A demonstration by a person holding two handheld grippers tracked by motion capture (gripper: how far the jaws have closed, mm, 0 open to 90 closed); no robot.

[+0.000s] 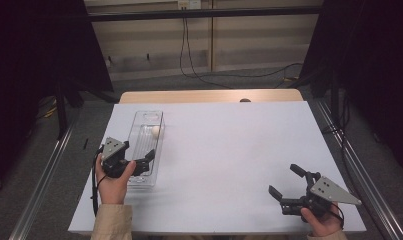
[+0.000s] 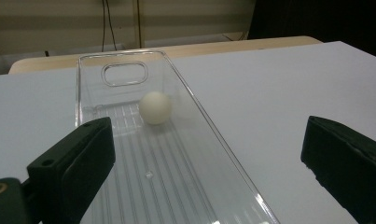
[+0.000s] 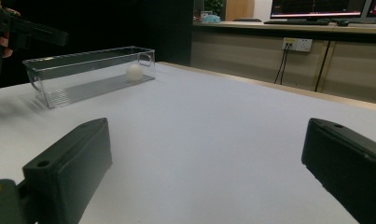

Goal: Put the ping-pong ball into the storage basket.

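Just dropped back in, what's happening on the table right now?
A person holds a gripper in each hand over a white table. The left gripper hovers, jaws open, at the near end of a clear plastic bin; a small white ball lies inside toward the far end, untouched. The right gripper sits apart at the near right of the table, jaws open and holding nothing.
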